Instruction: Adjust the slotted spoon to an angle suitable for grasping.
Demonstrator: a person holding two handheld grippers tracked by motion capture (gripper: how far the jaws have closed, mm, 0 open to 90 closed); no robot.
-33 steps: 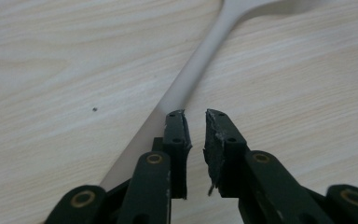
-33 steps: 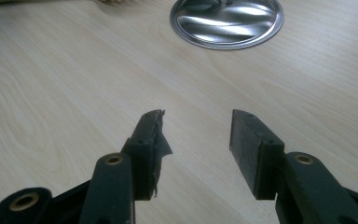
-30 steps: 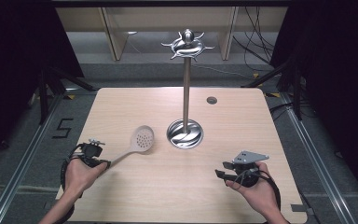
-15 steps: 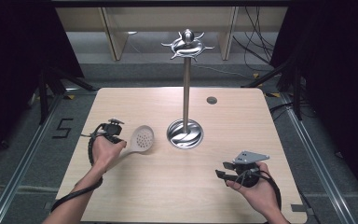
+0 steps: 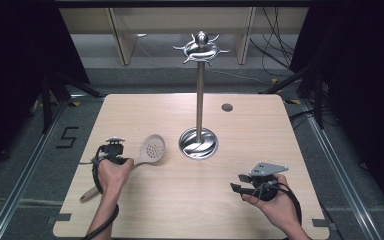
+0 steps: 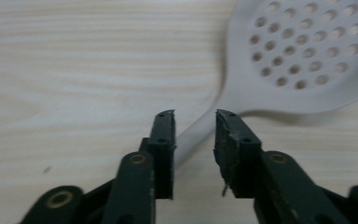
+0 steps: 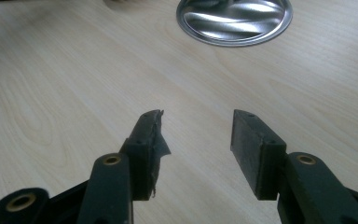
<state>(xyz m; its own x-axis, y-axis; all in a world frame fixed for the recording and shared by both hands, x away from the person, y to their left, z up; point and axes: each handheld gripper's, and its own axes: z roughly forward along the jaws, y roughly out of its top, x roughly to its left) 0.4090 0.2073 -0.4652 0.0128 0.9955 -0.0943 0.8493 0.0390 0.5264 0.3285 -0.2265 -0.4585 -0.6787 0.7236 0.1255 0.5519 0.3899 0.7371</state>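
Pale grey plastic, the slotted spoon [image 5: 145, 152] lies flat on the left half of the wooden table [image 5: 145, 210], its neck between the parted jaws of the left gripper [image 6: 195, 122], which have just been opening and do not press it. Just right of its bowl stands the steel rack [image 5: 198, 135]. Farther right, the right gripper [image 5: 236, 183] hovers over bare wood, jaws apart around nothing.

- Pale wooden surface [image 5: 190, 200] evenly lit from overhead; surroundings fall to black.
- Glare streaks across round polished steel base [image 7: 235, 21].
- Pale grey perforated plastic skimmer [image 6: 303, 56] soft, slightly blurred up close.
- Shadows faint.
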